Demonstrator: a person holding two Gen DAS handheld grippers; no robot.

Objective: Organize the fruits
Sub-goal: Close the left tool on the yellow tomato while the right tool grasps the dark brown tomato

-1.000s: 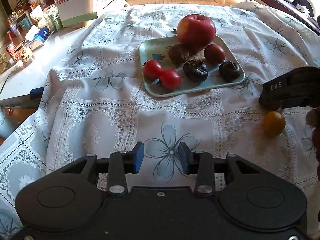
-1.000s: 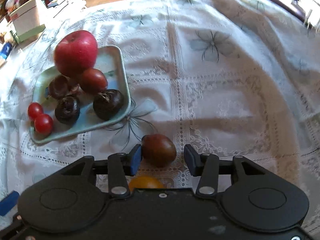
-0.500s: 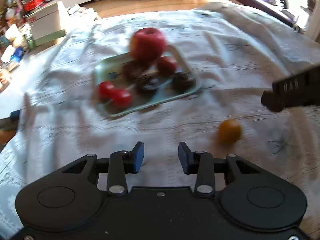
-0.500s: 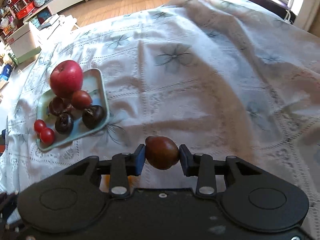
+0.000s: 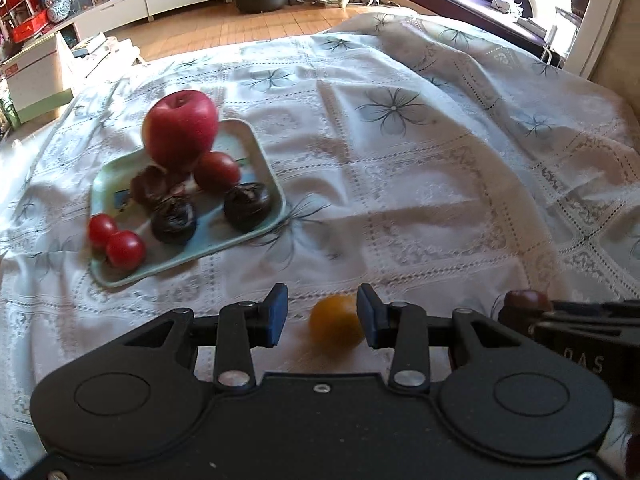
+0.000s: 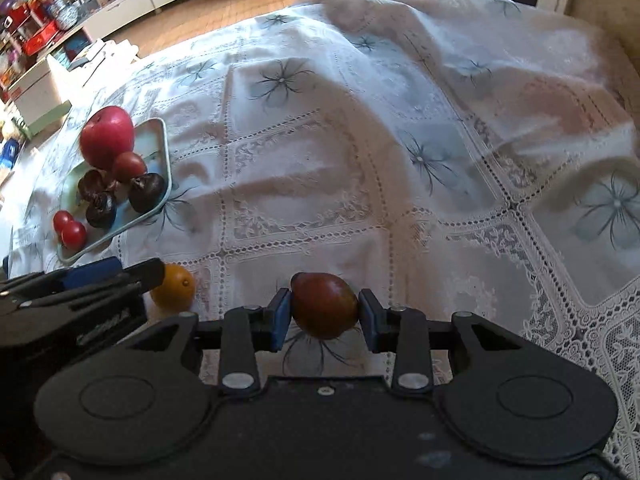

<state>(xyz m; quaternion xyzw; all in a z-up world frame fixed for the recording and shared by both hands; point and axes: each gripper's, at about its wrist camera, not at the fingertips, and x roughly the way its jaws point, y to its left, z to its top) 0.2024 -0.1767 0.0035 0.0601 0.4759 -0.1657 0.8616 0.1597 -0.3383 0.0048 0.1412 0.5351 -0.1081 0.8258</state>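
Far left, pale green tray (image 5: 269, 168) on the lace tablecloth (image 5: 400, 184) w/ a big red apple (image 5: 180, 128) at its back. In front of the apple: a red tomato (image 5: 217, 171), 3 dark wrinkled fruits (image 5: 174, 219) mid-tray, and 2 small cherry tomatoes (image 5: 116, 242) at the near-left corner, touching each other.

Next along, left gripper (image 5: 322, 314): jaws narrow but not pressing anything. The orange fruit (image 5: 337, 326) sits on the cloth between the blue pads, nearer the right-hand pad; can't tell if it touches. In the right wrist view the same gripper (image 6: 120, 280) shows at lower left, orange fruit (image 6: 174, 288) just beside its tip, on the cloth, well apart from the tray (image 6: 162, 152).

Right of that, right gripper (image 6: 324, 314) has just been closing; its 2 pads now clamp a dark brown-red tomato (image 6: 324, 306) by the sides, held clear above the cloth. From the left wrist view that tomato (image 5: 526, 300) peeks over the right gripper's black body at far right.
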